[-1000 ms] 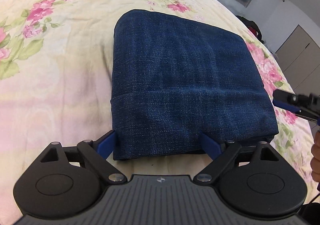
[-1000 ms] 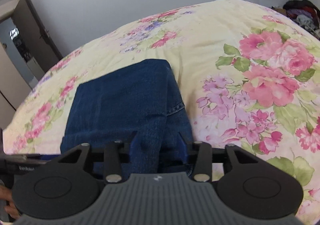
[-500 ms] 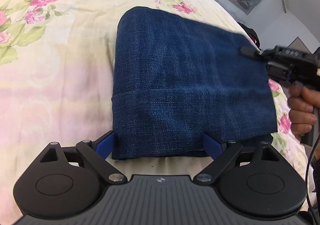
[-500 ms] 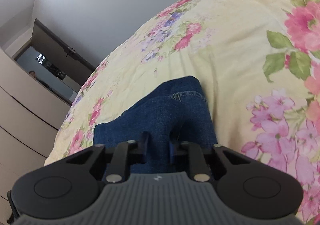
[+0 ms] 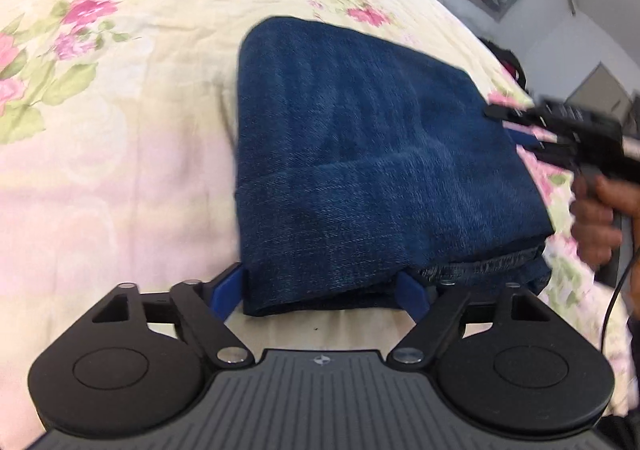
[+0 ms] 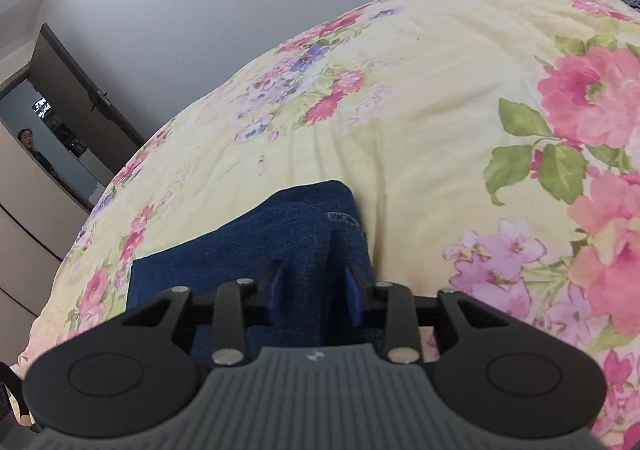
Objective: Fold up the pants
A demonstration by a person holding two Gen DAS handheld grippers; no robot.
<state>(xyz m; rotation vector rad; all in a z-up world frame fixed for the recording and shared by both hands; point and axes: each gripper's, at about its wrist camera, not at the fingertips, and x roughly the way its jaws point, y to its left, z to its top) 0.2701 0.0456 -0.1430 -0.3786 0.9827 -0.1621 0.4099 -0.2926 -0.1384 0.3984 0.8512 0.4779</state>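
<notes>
Out on the left, it's all floral bedspread (image 5: 100, 154), pale yellow with pink roses, spread over the bed. Moving in, here's the left gripper (image 5: 322, 288), jaws standing wide and closing in right now, the blue fingers (image 5: 226, 290) either side of the near edge of the folded pants (image 5: 360, 170). Whether the pads are pressing on the denim yet, I cannot tell. The pants lie in a thick dark-blue bundle on the bedspread, a fold ridge running across the near half, with a stitched hem poking out at the lower right corner.

Further right, the right gripper (image 5: 516, 126) comes in at the pants' right edge, blurred, with the person's hand (image 5: 600, 218) wrapped around its handle.

Over to the right wrist view: the right gripper (image 6: 314, 288) is partway open and opening, a raised fold of pants (image 6: 248, 250) standing between its blue fingers (image 6: 354, 290); the left pad looks close against the cloth, and the right one I cannot judge. Beyond lies more bedspread (image 6: 400, 110), and at far left an open doorway (image 6: 52, 138) with a person in it.
</notes>
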